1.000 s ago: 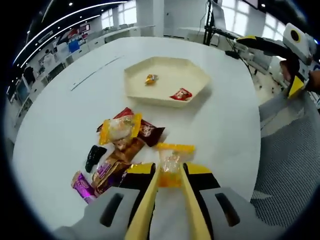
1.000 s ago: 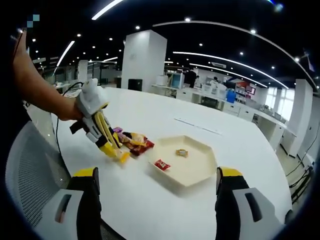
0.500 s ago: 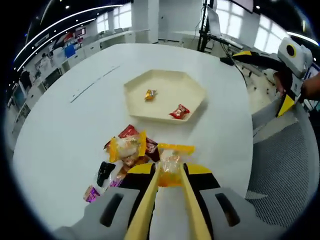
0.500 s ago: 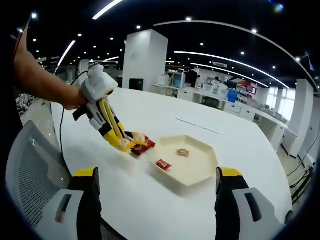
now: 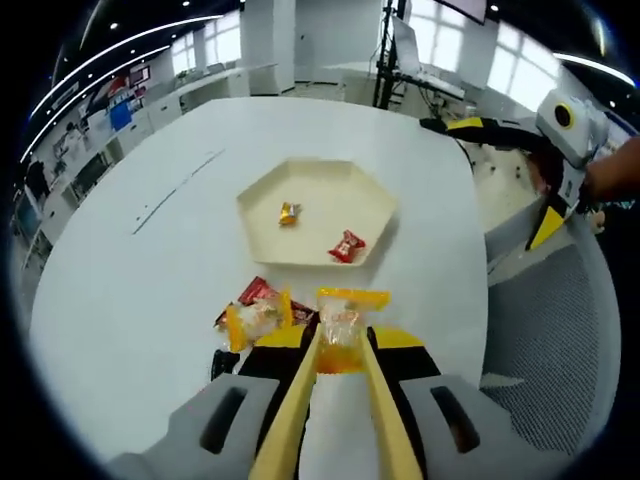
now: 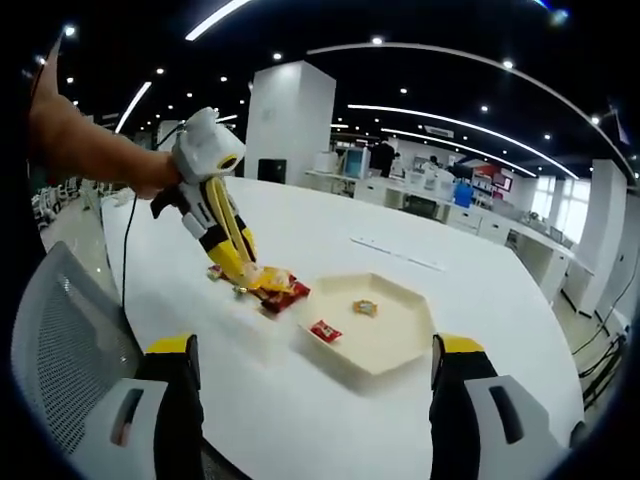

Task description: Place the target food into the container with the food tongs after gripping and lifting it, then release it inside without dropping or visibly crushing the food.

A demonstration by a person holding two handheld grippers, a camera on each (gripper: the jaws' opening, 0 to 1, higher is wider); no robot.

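Observation:
My left gripper (image 5: 340, 345) is shut on a yellow-wrapped snack (image 5: 344, 320), held up above the white table (image 5: 120, 270) by its long yellow tongs. The cream hexagonal tray (image 5: 265, 235) lies further ahead, with a small gold candy (image 5: 288, 212) and a red candy (image 5: 346, 245) inside. Below the tongs rests a pile of wrapped snacks (image 5: 258, 312). In the right gripper view, the left gripper (image 6: 246, 279) hangs over the pile (image 6: 280, 288), left of the tray (image 6: 400, 350). My right gripper (image 6: 312, 375) stands wide open, with nothing between its jaws.
A grey mesh chair (image 5: 560, 350) stands by the table's edge on the right, and again at the left in the right gripper view (image 6: 70, 350). A person's arm (image 6: 90, 150) holds the left gripper. Office desks and a white pillar (image 6: 285, 125) lie beyond the table.
The left gripper has risen off the table with the yellow-wrapped snack and moved toward the tray. The right gripper has stayed put and open.

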